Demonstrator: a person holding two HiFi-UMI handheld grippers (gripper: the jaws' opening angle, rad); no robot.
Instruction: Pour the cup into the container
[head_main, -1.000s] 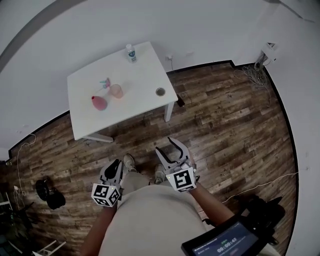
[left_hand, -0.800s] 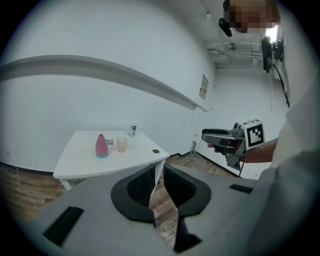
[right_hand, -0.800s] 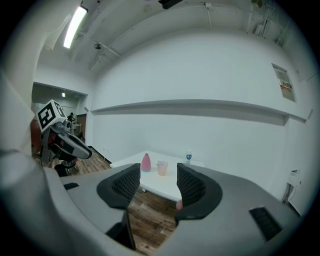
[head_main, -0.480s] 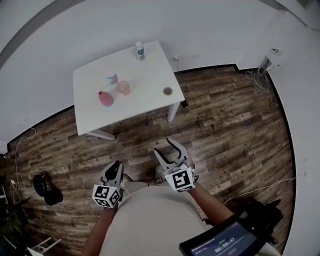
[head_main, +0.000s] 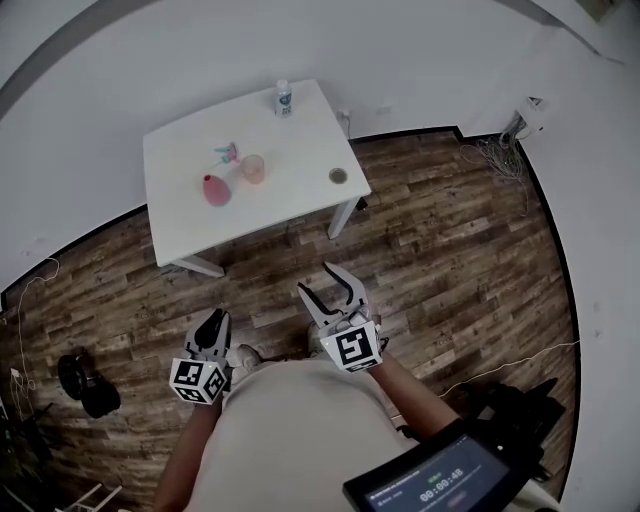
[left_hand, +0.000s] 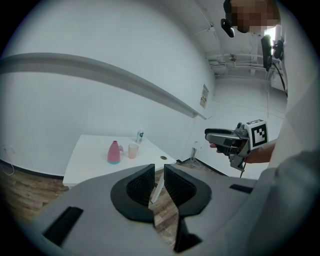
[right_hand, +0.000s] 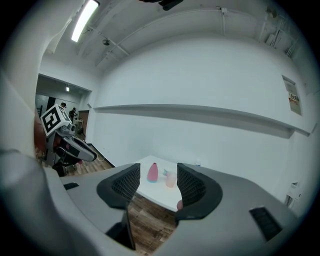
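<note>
The left gripper (head_main: 212, 322) is low over the wooden floor (head_main: 450, 230), close to the person's body. Its fingers (left_hand: 142, 182) have just been opening a little. There is only a thin gap between them, with nothing in it. The right gripper (head_main: 322, 283) is beside it. Its fingers (right_hand: 125, 185) are wider apart and hold nothing too. The cup (head_main: 253, 168) is well away from both, up on the white surface (head_main: 290, 135). No finger touches it. In the right gripper view the cup shows through the gap between the fingers, far beyond them.

The container (head_main: 214, 189) is pink, fat at the bottom and thin at the top. The cup stands upright just to its right, near it but apart. The cup is pale orange and round. The surface is flat and smooth, on thin white legs.

A black thing (head_main: 85, 380) lies on the floor at the far left. A small white bottle (head_main: 284, 97) stands at the back edge of the surface. A little round thing (head_main: 338, 176) lies near its right edge. Cables (head_main: 490, 150) lie by the wall on the right. Wooden floor lies between the grippers and the surface.
</note>
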